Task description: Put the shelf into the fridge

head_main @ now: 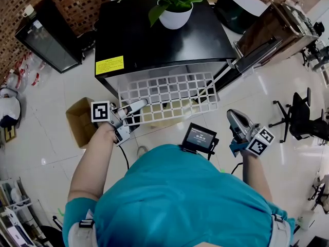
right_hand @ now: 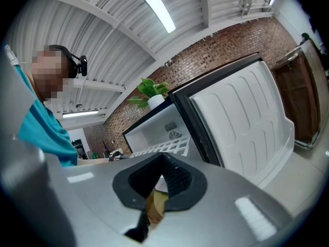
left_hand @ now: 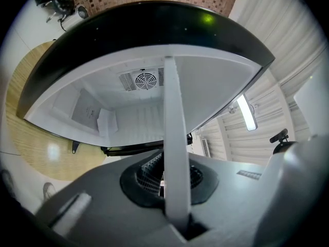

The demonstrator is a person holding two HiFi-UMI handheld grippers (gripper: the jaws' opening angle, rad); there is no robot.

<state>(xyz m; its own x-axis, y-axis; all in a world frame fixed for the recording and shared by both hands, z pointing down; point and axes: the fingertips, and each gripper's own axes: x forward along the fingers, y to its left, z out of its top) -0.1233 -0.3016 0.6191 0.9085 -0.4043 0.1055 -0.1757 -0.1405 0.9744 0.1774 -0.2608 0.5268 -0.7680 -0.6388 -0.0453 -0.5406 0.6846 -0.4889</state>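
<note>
A white grid shelf (head_main: 169,94) lies level, its back part inside the open black fridge (head_main: 154,40) and its front part sticking out. My left gripper (head_main: 134,107) is shut on the shelf's front left edge. In the left gripper view that edge (left_hand: 175,138) runs as a white bar up from the left gripper (left_hand: 172,181) toward the white fridge interior (left_hand: 133,112). My right gripper (head_main: 235,118) hangs shut and empty, below and to the right of the shelf, clear of it. In the right gripper view the right gripper (right_hand: 159,187) points toward the shelf (right_hand: 164,147) and the fridge.
The fridge door (head_main: 259,50) stands swung open to the right, its white inner side (right_hand: 241,117) near my right gripper. A potted plant (head_main: 176,17) sits on the fridge top. A cardboard box (head_main: 79,120) lies on the floor at left, an office chair (head_main: 300,117) at right.
</note>
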